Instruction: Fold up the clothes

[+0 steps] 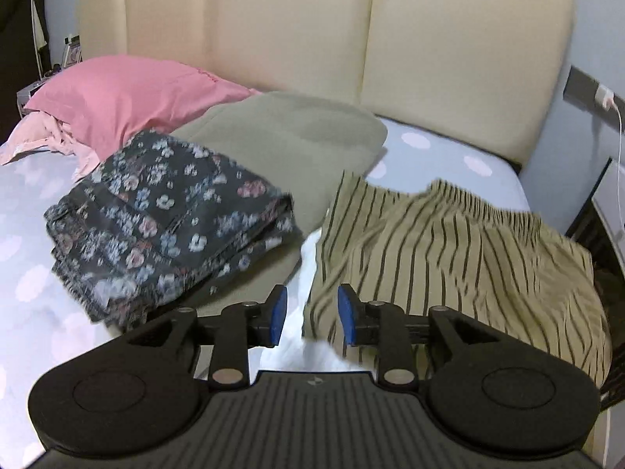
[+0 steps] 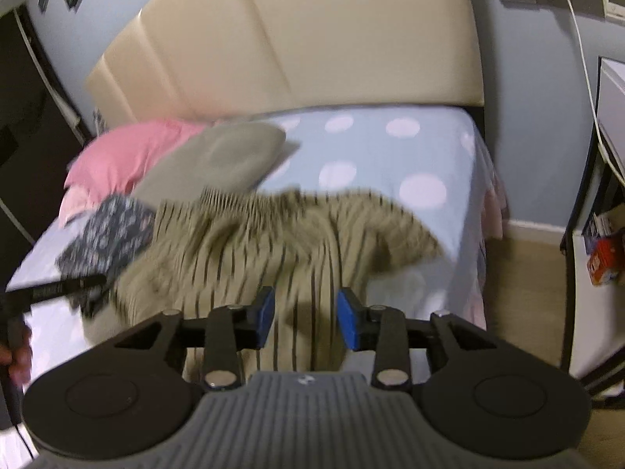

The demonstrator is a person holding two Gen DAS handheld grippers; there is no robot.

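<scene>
On the bed (image 2: pixel 390 148) lie two pillows, one pink (image 1: pixel 129 93) and one grey-green (image 1: pixel 297 133), one folded flowered garment (image 1: pixel 164 215) and one loose striped garment (image 1: pixel 449 254) near the right edge. Both grippers, left (image 1: pixel 312 314) and right (image 2: pixel 306 317), stand spread and empty. The striped garment lies just beyond and under the fingers, not between them.

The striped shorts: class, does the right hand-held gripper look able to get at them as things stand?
Probably yes. The right hand-held gripper is open just above the striped shorts, and nothing lies between them on the bed.
</scene>
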